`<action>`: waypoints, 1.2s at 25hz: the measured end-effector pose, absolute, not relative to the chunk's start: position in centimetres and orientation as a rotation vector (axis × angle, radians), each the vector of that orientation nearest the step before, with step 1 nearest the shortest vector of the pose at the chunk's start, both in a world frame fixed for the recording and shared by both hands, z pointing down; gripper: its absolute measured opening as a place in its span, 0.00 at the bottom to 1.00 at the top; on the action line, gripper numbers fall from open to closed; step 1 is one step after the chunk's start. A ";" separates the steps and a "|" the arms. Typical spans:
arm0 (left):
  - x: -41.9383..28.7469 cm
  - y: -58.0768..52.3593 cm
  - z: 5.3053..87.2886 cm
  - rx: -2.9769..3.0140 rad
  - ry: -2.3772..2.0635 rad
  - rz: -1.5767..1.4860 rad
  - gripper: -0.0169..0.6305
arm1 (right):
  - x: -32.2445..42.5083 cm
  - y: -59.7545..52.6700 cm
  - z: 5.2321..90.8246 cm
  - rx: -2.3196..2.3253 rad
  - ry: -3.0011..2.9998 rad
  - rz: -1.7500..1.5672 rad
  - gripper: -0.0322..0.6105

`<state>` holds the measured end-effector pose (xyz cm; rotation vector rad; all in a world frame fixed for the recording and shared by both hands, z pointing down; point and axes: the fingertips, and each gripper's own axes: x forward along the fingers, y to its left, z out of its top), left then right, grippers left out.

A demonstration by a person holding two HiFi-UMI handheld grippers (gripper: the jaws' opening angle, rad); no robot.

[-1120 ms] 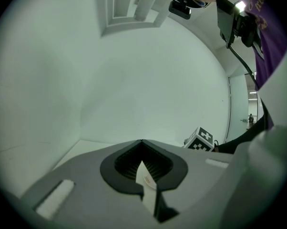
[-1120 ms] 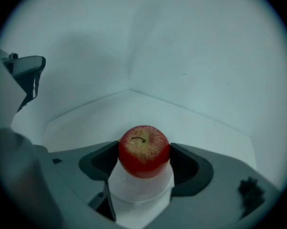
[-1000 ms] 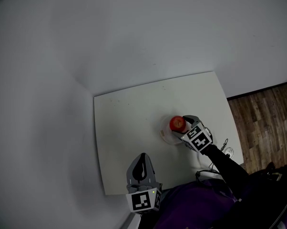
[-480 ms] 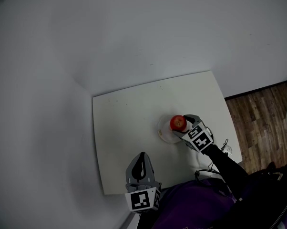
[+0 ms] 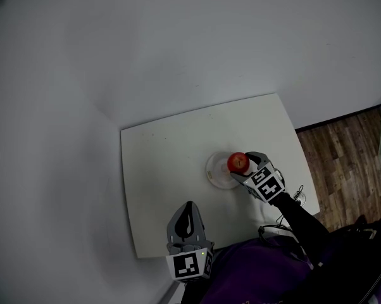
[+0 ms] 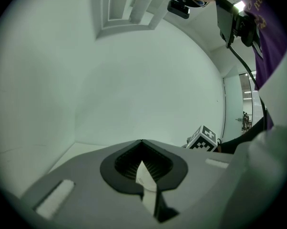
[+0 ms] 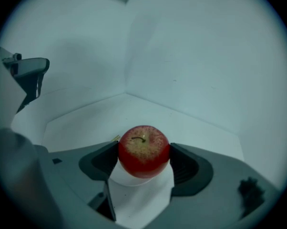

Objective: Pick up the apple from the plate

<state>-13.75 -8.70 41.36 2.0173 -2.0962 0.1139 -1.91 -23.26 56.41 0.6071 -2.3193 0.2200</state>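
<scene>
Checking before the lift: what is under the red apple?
A round white plate lies under the red apple, on the white table. The apple hides the plate's middle, so whether they touch cannot be seen. The right gripper clasps the apple between its jaws.

Left tool (image 6: pixel 143 163), jaws together, faces white wall (image 6: pixel 148 80).

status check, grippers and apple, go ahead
Right gripper shut on the apple, over the plate. Left gripper shut, empty, at the table's near edge. Nothing blocking a lift.
</scene>
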 end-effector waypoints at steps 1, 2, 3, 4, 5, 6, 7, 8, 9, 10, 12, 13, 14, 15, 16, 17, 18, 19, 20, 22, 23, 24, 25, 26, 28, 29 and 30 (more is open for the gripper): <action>-13.6 -8.7 41.4 2.016 -2.091 0.116 0.04 | -1.7 -23.3 56.3 0.615 -2.320 0.222 0.59; -13.5 -8.7 41.5 2.016 -2.085 0.120 0.04 | -1.5 -23.3 56.3 0.622 -2.320 0.224 0.59; -13.3 -8.7 41.6 2.023 -2.079 0.124 0.04 | -1.2 -23.4 56.3 0.630 -2.320 0.225 0.59; -13.1 -8.7 41.7 2.037 -2.073 0.125 0.04 | -1.0 -23.4 56.2 0.638 -2.320 0.225 0.59; -12.9 -8.8 41.7 2.054 -2.068 0.120 0.04 | -0.7 -23.5 56.3 0.647 -2.319 0.225 0.59; -12.8 -8.9 41.6 2.065 -2.066 0.106 0.04 | -0.5 -23.5 56.3 0.655 -2.318 0.226 0.59; -12.7 -9.0 41.4 2.069 -2.067 0.094 0.04 | -0.4 -23.6 56.4 0.662 -2.317 0.226 0.59; -12.7 -9.1 41.4 2.068 -2.066 0.092 0.04 | -0.2 -23.6 56.4 0.668 -2.315 0.227 0.59; -12.7 -9.1 41.5 2.062 -2.065 0.102 0.04 | 0.0 -23.6 56.4 0.672 -2.314 0.227 0.59; -12.7 -9.0 41.6 2.054 -2.064 0.115 0.04 | 0.2 -23.6 56.4 0.676 -2.313 0.227 0.59; -12.4 -8.9 41.9 2.057 -2.055 0.115 0.04 | 0.5 -23.6 56.4 0.684 -2.312 0.227 0.59; -12.3 -9.0 42.0 2.065 -2.050 0.105 0.04 | 0.6 -23.6 56.4 0.688 -2.311 0.227 0.59; -12.1 -9.0 42.0 2.073 -2.046 0.097 0.04 | 0.7 -23.6 56.4 0.693 -2.310 0.227 0.59; -12.0 -9.0 42.0 2.078 -2.044 0.093 0.04 | 0.9 -23.7 56.4 0.698 -2.309 0.227 0.59; -12.0 -9.1 42.0 2.082 -2.043 0.094 0.04 | 1.1 -23.7 56.4 0.702 -2.307 0.227 0.59; -12.0 -9.1 42.2 2.084 -2.042 0.096 0.04 | 1.2 -23.7 56.5 0.707 -2.304 0.227 0.59; -11.9 -9.1 42.3 2.087 -2.041 0.097 0.04 | 1.4 -23.8 56.5 0.711 -2.302 0.227 0.59; -11.9 -9.1 42.3 2.087 -2.039 0.096 0.04 | 1.5 -23.8 56.6 0.716 -2.299 0.228 0.59; -11.9 -9.1 42.3 2.087 -2.038 0.097 0.04 | 1.7 -23.8 56.6 0.720 -2.297 0.228 0.59; -11.8 -9.2 42.0 2.085 -2.040 0.101 0.04 | 2.1 -23.7 56.5 0.729 -2.293 0.231 0.59; -11.7 -9.2 41.8 2.089 -2.039 0.099 0.04 | 2.3 -23.7 56.5 0.733 -2.291 0.232 0.59; -11.6 -9.3 41.7 2.099 -2.037 0.090 0.04 | 2.4 -23.7 56.5 0.736 -2.290 0.234 0.59; -11.5 -9.3 41.8 2.110 -2.033 0.082 0.04 | 2.5 -23.7 56.6 0.739 -2.288 0.236 0.59; -11.4 -9.4 41.8 2.119 -2.029 0.075 0.04 | 2.6 -23.7 56.7 0.742 -2.287 0.239 0.59; -11.3 -9.6 41.6 2.126 -2.029 0.073 0.04 | 2.9 -23.8 56.7 0.749 -2.283 0.243 0.59; -11.3 -9.6 41.6 2.119 -2.029 0.083 0.04 | 3.1 -23.8 56.7 0.753 -2.281 0.245 0.59; -11.3 -9.6 41.7 2.107 -2.027 0.096 0.04 | 3.2 -23.9 56.7 0.757 -2.279 0.247 0.59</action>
